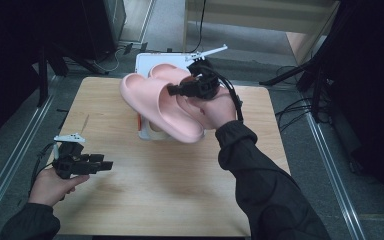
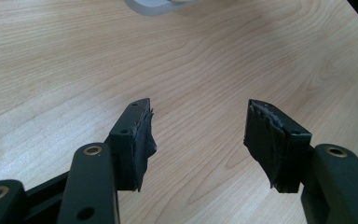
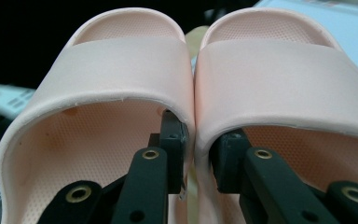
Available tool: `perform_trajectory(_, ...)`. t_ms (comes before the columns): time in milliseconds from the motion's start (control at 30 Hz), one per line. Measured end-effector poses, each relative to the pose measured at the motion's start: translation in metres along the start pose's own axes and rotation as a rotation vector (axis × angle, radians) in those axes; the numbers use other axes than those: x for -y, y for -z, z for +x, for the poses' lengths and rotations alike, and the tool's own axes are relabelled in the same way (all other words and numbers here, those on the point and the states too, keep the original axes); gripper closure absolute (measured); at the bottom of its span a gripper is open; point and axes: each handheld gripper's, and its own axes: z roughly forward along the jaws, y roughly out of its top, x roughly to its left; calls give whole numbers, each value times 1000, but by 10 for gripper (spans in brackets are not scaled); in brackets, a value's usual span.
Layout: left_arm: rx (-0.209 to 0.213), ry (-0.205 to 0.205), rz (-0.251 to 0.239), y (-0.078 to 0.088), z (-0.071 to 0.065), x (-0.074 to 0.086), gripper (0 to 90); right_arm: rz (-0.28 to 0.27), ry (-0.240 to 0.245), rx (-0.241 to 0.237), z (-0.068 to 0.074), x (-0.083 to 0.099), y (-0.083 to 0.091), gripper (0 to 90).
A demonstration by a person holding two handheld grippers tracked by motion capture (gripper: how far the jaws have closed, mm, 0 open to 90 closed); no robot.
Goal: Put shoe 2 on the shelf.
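A: How far along is it?

B: The right gripper pinches the 2 pink slippers together by their inner walls, 1 jaw inside each, and holds them in the air just above the white rack at the table's far edge.

A: What's left?

B: Setting them down. The left gripper is spread, empty, well short of the rack.

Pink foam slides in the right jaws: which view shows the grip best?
Right gripper view: each jaw sits inside one pink foam slide, pinching their touching inner walls. High view shows them lifted above the table; left gripper view shows bare wood.
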Motion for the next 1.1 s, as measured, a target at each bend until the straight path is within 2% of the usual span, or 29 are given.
perform_trajectory(100, -4, -9, 5, -1, -1, -1, 413, -8, -44, 115, -11, -14, -11, 775)
perform_trajectory(200, 7, -15, 10, -4, -2, -3, 414, -7, -89, 203, -19, -24, -22, 774)
perform_trajectory(367, 32, -26, 12, -7, -2, -6, 414, -14, -184, 351, -22, -37, -43, 773)
perform_trajectory(433, 37, -29, 14, -9, -3, -8, 415, -25, -221, 395, -24, -40, -52, 773)
perform_trajectory(533, 46, -34, 15, -11, -3, -10, 415, -51, -292, 437, -28, -43, -63, 772)
perform_trajectory(667, 70, -43, 15, -14, -5, -12, 418, -61, -322, 499, -30, -47, -76, 771)
perform_trajectory(767, 85, -55, 20, -16, -9, -14, 420, -74, -367, 530, -33, -49, -81, 770)
perform_trajectory(833, 91, -70, 23, -18, -10, -16, 420, -81, -380, 537, -34, -52, -84, 769)
perform_trajectory(967, 100, -71, 27, -22, -11, -18, 419, -102, -397, 582, -32, -56, -91, 763)
perform_trajectory(1100, 102, -71, 30, -22, -10, -19, 419, -104, -421, 601, -34, -56, -96, 760)
